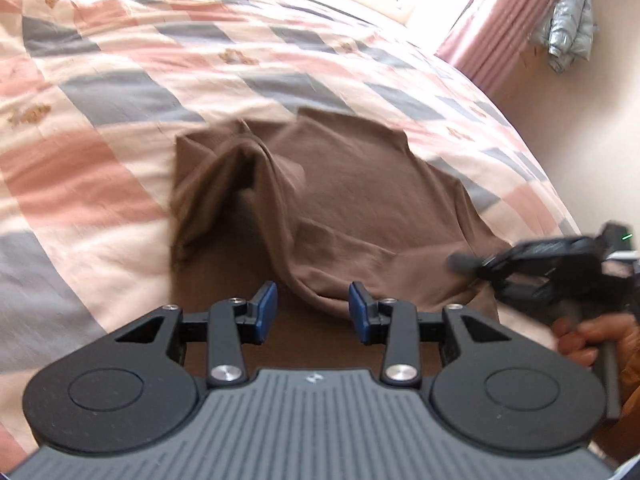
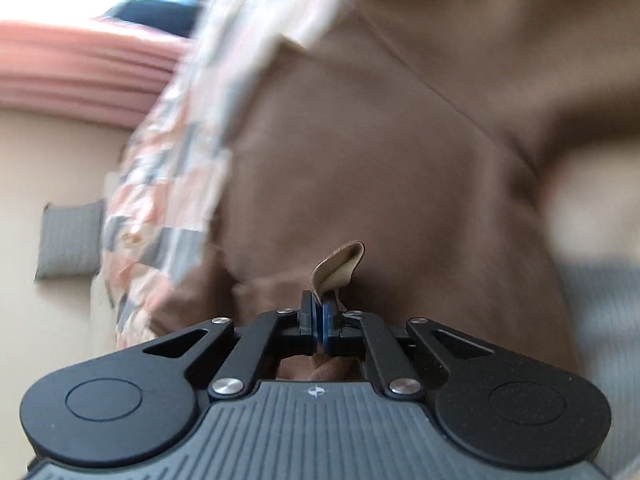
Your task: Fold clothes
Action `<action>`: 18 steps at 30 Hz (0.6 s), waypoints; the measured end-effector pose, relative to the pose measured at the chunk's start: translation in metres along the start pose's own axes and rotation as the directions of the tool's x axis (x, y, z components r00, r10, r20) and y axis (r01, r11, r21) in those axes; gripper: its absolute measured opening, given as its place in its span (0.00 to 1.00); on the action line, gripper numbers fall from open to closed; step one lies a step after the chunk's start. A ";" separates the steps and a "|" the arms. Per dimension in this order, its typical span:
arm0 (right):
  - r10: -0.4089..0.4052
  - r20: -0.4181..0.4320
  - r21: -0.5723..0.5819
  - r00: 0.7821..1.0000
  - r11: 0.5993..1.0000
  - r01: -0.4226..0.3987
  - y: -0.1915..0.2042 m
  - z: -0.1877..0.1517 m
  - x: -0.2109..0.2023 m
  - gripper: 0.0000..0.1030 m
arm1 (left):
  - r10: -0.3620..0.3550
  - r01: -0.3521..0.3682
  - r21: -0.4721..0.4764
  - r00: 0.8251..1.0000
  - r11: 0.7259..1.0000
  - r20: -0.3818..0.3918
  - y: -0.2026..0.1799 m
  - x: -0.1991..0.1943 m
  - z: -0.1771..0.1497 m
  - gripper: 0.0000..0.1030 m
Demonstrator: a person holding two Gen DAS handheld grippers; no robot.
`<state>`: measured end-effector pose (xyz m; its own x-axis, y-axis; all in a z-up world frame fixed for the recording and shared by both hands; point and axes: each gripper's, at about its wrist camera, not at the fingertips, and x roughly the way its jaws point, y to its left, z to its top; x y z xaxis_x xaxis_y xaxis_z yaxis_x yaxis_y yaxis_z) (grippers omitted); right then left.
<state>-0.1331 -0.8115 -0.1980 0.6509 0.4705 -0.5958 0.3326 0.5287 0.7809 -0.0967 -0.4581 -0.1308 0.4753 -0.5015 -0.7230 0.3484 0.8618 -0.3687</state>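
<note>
Brown garment (image 1: 360,184) on patchwork-quilted bed (image 1: 120,92)

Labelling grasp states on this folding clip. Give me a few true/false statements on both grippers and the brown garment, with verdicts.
1. The right gripper is clamped on a fold of the brown garment. True.
2. The left gripper is shut on the cloth. False: its jaws stand apart, and its pads do not press the fabric.
3. The garment lies on a patchwork quilt. True.
4. The garment is neatly folded into a flat square. False: it is rumpled, with a raised ridge.
5. Pink curtains hang beyond the bed. True.
</note>
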 end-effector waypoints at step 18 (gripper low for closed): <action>-0.165 0.242 0.036 0.956 0.986 0.161 -0.051 0.044 -0.093 0.03 | 0.084 -0.088 -0.077 0.995 0.993 -0.057 0.071 0.071 0.072 0.39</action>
<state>-0.1807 -0.9130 -0.1739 0.7328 0.1917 -0.6529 0.4572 0.5719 0.6811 0.0202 -0.4381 -0.1659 0.4563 -0.4221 -0.7833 0.2414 0.9060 -0.3476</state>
